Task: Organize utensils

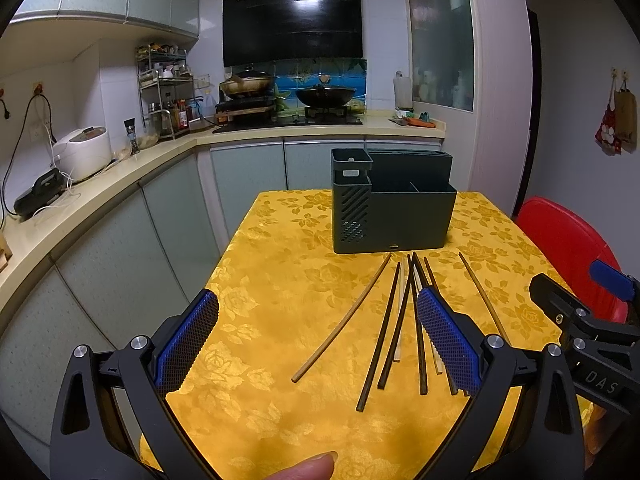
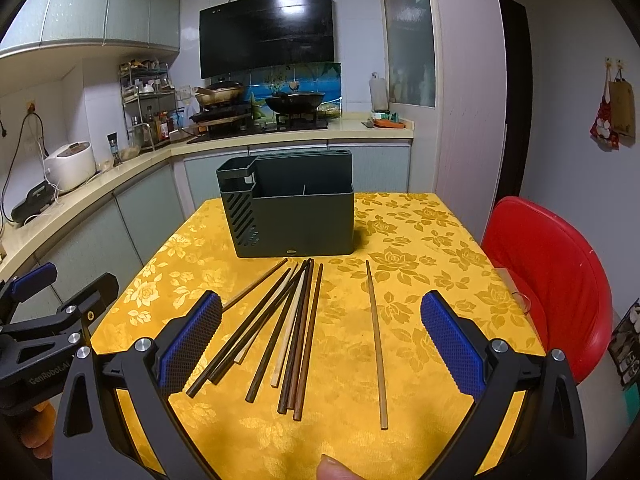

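Left wrist view: left hand-held gripper (image 1: pixel 318 334) jaws wide, holding nothing, low centre of frame over the yellow-clothed bench (image 1: pixel 280 280). Chopsticks (image 1: pixel 400 320) lie fanned on the cloth, centre-right, partly behind the right pad. Dark utensil holder (image 1: pixel 392 216) stands upright just beyond them.

Right wrist view: right hand-held gripper (image 2: pixel 320 340) also wide, nothing held. Chopstick bundle (image 2: pixel 280 328) lies between the pads, left of centre; single chopstick (image 2: pixel 376 344) lies apart, right of the bundle. Holder (image 2: pixel 292 220) at centre.

Bare bench (image 2: pixel 420 240) lies right of the lone chopstick (image 2: pixel 376 344); the dark holder (image 2: pixel 296 220) blocks the far side.
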The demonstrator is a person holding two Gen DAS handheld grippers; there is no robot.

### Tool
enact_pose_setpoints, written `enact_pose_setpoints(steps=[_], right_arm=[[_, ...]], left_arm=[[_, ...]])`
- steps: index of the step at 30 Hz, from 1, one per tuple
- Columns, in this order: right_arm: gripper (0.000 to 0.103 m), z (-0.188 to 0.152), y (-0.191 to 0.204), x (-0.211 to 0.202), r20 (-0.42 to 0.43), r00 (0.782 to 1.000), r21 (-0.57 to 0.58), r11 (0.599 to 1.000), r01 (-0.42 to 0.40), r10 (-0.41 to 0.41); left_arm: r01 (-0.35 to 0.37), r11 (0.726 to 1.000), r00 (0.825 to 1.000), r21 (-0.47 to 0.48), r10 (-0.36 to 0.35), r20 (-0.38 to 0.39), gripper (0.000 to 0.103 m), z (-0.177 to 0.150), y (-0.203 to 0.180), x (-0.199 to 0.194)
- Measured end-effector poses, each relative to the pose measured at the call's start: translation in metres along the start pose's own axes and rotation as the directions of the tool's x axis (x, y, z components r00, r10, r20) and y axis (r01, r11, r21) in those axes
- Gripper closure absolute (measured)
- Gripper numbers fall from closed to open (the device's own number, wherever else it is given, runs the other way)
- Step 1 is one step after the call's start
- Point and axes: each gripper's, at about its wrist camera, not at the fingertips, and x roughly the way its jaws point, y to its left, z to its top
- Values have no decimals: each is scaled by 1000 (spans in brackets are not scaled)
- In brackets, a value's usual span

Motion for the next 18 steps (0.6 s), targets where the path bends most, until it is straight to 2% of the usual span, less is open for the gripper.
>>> enact_pose_setpoints(steps=[18], right_arm=[[7, 0, 4, -5, 28, 999, -13, 1000, 16, -15]], left_arm=[[10, 1000, 1000, 6, -10, 1, 7, -5, -7, 5]])
